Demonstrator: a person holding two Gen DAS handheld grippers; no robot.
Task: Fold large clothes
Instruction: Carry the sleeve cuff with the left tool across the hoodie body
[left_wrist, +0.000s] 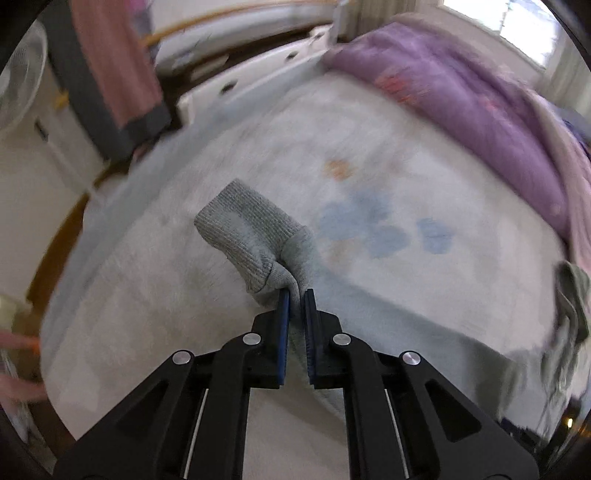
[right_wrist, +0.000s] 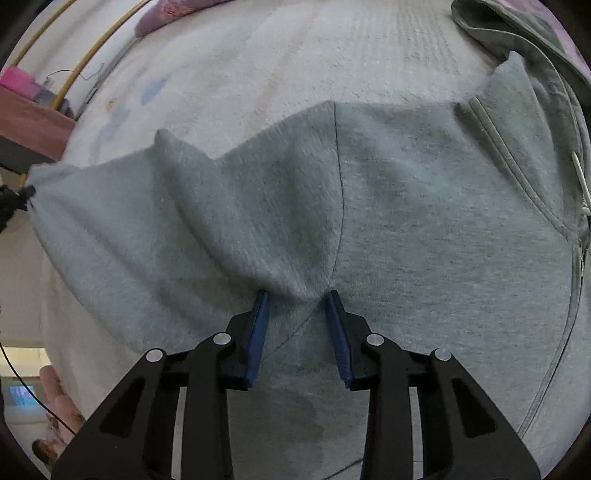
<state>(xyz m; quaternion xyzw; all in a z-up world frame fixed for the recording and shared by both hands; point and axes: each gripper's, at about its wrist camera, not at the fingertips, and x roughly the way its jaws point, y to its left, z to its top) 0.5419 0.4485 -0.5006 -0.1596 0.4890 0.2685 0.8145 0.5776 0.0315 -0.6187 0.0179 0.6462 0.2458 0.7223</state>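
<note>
No writing, brand or label is readable anywhere on the cloth or on my tools.

The task's thing is a grey hoodie (right_wrist: 388, 206) of soft fleece, lying spread on the pale bedspread (left_wrist: 155, 314), which carries faint blue and orange blotches. I take the hoodie as my landmark. A seam (right_wrist: 338, 192) runs down its middle area in the right wrist view. To the right of that seam lies the zipper edge (right_wrist: 506, 147), with a white drawstring tip (right_wrist: 580, 177) near it. Beyond the hoodie's upper right corner sits the darker hood lining (right_wrist: 517, 29). The fabric is rumpled into ridges left of the seam.

My left tongs (left_wrist: 295, 295) are clamped together on the hoodie's ribbed cuff (left_wrist: 243, 236); the cuff folds over and sticks out past the blue pads (left_wrist: 283, 332), with cloth pinched between them. The sleeve trails from the cuff toward the lower right across the bedspread. The picture here is motion-blurred.

My right tongs (right_wrist: 297, 299) sit on the hoodie's body, straddling the seam. The pads (right_wrist: 258, 332) stand partly apart, with a raised fold of grey fabric between them; I cannot tell whether they press it yet.

Beyond the hoodie, at the far side of the bedspread, lies a purple blanket (left_wrist: 461, 99). Left of the bed is a white drawer unit (left_wrist: 258, 74), contents hidden, and a pink and grey cloth (left_wrist: 118, 66) hangs near it. A white fan (left_wrist: 22, 85) stands at the far left.
</note>
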